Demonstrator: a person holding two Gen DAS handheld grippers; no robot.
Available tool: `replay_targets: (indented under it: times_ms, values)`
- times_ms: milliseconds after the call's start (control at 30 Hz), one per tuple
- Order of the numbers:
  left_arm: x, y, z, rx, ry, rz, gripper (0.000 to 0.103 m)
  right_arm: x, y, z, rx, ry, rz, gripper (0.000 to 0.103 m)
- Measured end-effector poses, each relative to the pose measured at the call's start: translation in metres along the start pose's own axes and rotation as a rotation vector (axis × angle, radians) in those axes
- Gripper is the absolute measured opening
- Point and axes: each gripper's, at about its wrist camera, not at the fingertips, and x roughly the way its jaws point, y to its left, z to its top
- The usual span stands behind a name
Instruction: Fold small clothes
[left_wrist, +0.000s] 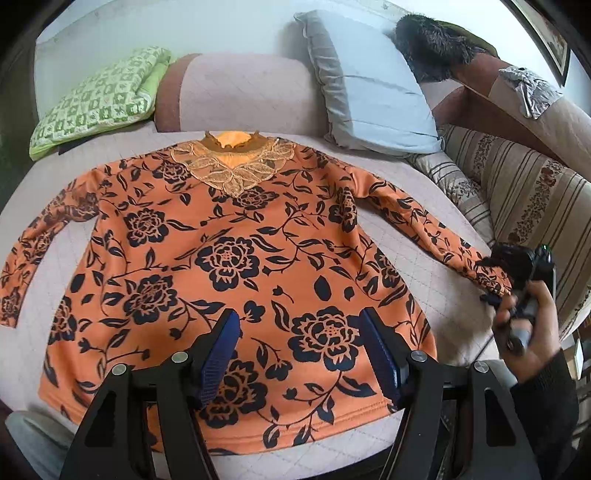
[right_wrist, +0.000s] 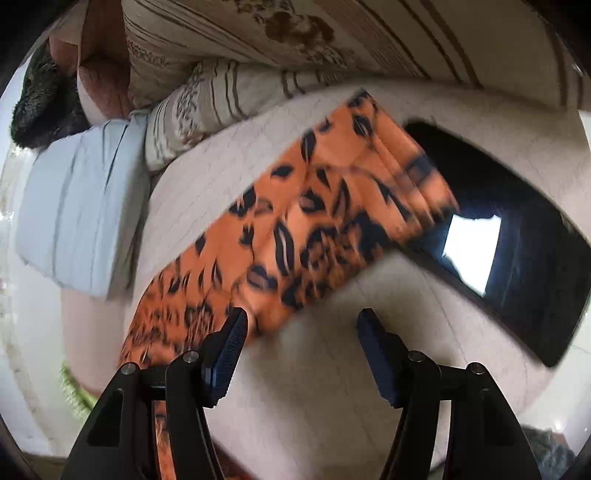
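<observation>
An orange long-sleeved top (left_wrist: 236, 258) with black flowers and a lace collar lies flat, face up, on a pale quilted surface (left_wrist: 436, 325). My left gripper (left_wrist: 299, 325) is open and empty, hovering above the top's lower middle near the hem. In the left wrist view my right gripper (left_wrist: 495, 291) is at the cuff of the right-hand sleeve, held by a hand. In the right wrist view my right gripper (right_wrist: 301, 325) is open, close above that sleeve's cuff end (right_wrist: 325, 221); the sleeve is blurred and lies by the left finger.
A light blue pillow (left_wrist: 373, 85) and a green patterned pillow (left_wrist: 99, 96) lie at the back. A striped floral cushion (left_wrist: 517, 195) runs along the right. A dark furry item (left_wrist: 436, 44) sits behind. A black phone (right_wrist: 509, 236) lies by the cuff.
</observation>
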Motion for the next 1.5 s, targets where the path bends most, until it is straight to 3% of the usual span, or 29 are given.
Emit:
replay_targets:
  times_ms: [167, 200, 233, 300, 367, 467, 600, 733, 833, 900, 1000, 1100, 1200, 1233, 1300, 1367, 1433, 1500]
  values:
    - [0.022, 0.005, 0.003, -0.015, 0.025, 0.002, 0.067, 0.012, 0.008, 0.008, -0.003, -0.088, -0.062, 0.062]
    - [0.029, 0.009, 0.004, -0.020, 0.029, 0.003, 0.067, 0.014, 0.011, 0.010, -0.036, -0.104, -0.080, 0.053]
    - [0.034, 0.013, 0.006, -0.026, 0.032, 0.002, 0.067, 0.016, 0.014, 0.011, -0.061, -0.116, -0.101, 0.032]
    - [0.046, 0.018, 0.009, -0.040, 0.036, -0.012, 0.067, 0.018, 0.014, 0.012, -0.076, -0.123, -0.103, 0.007]
    - [0.060, 0.023, 0.010, -0.054, 0.037, -0.024, 0.067, 0.011, 0.015, 0.012, -0.085, -0.134, -0.087, 0.006]
    - [0.076, 0.031, 0.008, -0.077, 0.056, -0.062, 0.067, -0.024, 0.044, 0.004, -0.233, -0.269, -0.059, 0.005]
    - [0.084, 0.054, 0.007, -0.145, 0.059, -0.096, 0.067, -0.088, 0.121, -0.035, -0.566, -0.452, 0.074, 0.005]
    - [0.073, 0.087, 0.015, -0.223, 0.019, -0.096, 0.067, -0.137, 0.198, -0.103, -0.926, -0.521, 0.274, 0.005]
    - [0.052, 0.123, 0.023, -0.298, -0.042, -0.067, 0.067, -0.154, 0.235, -0.174, -1.178, -0.465, 0.439, 0.005]
    - [0.041, 0.148, 0.023, -0.354, -0.064, -0.044, 0.067, -0.149, 0.246, -0.228, -1.327, -0.352, 0.536, 0.005]
    - [0.032, 0.192, 0.019, -0.466, -0.076, -0.008, 0.067, -0.120, 0.243, -0.298, -1.480, -0.168, 0.595, 0.005]
    - [0.034, 0.222, 0.011, -0.564, -0.068, -0.005, 0.067, -0.085, 0.215, -0.359, -1.550, 0.057, 0.628, 0.005]
    - [0.047, 0.235, 0.007, -0.626, -0.046, -0.036, 0.067, -0.058, 0.185, -0.404, -1.593, 0.205, 0.613, 0.006]
    - [0.052, 0.237, 0.006, -0.645, -0.038, -0.061, 0.067, -0.047, 0.175, -0.418, -1.623, 0.247, 0.580, 0.011]
    - [0.058, 0.238, 0.005, -0.664, -0.023, -0.112, 0.067, -0.038, 0.157, -0.430, -1.679, 0.266, 0.501, 0.017]
    - [0.063, 0.236, 0.006, -0.662, -0.008, -0.138, 0.067, -0.049, 0.146, -0.426, -1.679, 0.268, 0.506, 0.023]
    - [0.070, 0.231, 0.007, -0.655, 0.014, -0.171, 0.067, -0.072, 0.140, -0.404, -1.622, 0.265, 0.554, 0.059]
    - [0.078, 0.227, 0.010, -0.643, 0.027, -0.221, 0.067, -0.088, 0.137, -0.383, -1.560, 0.235, 0.591, 0.069]
